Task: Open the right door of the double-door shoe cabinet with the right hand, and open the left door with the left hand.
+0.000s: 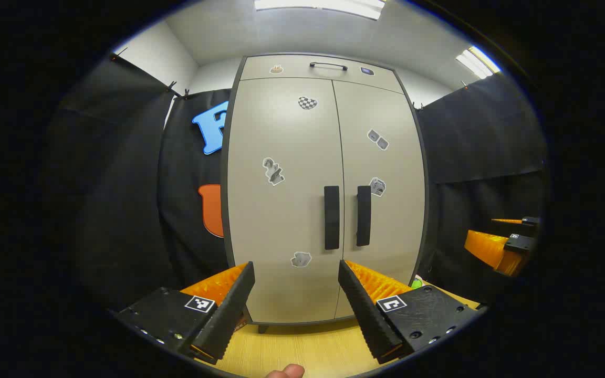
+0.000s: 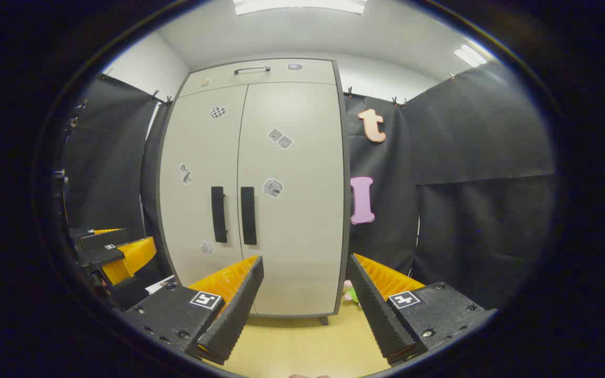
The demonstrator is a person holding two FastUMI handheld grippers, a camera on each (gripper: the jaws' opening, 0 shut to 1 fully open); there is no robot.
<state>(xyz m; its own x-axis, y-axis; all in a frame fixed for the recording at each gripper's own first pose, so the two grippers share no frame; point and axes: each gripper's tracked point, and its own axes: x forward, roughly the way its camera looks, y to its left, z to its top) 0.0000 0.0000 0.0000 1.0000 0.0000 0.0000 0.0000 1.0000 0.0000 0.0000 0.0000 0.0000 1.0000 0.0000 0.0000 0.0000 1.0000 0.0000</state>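
Cabinet [image 1: 329, 189] standing upright on the wood floor [image 1: 302, 352], backed by black booth cloth. Both doors sitting flush w/ the frame, seam between them tight top to bottom. Nothing opened yet, so the task looks to be at its very start.

L gripper [image 1: 297, 273] hovering in front of the cabinet, fingers spread wide, gripping nothing. It is facing the centre seam, w/ the L handle [image 1: 331, 217] and R handle [image 1: 364, 215] showing above and between its fingertips. Apart from the doors, no contact.

R gripper [image 2: 305, 265] pointing at the R door [image 2: 292, 199], off toward that door's outer edge; fingers also spread, empty. In its view the two handles are sitting left of its line, so it is not lined up w/ the R handle [image 2: 248, 215] yet. L door [image 2: 197, 184] untouched too.

Each gripper showing at the edge of the other's view, level w/ each other, well short of the doors.

Left to do, by judgement: everything. R gripper needs to shift inward to its handle, close on it, pull; then L does likewise on its handle.
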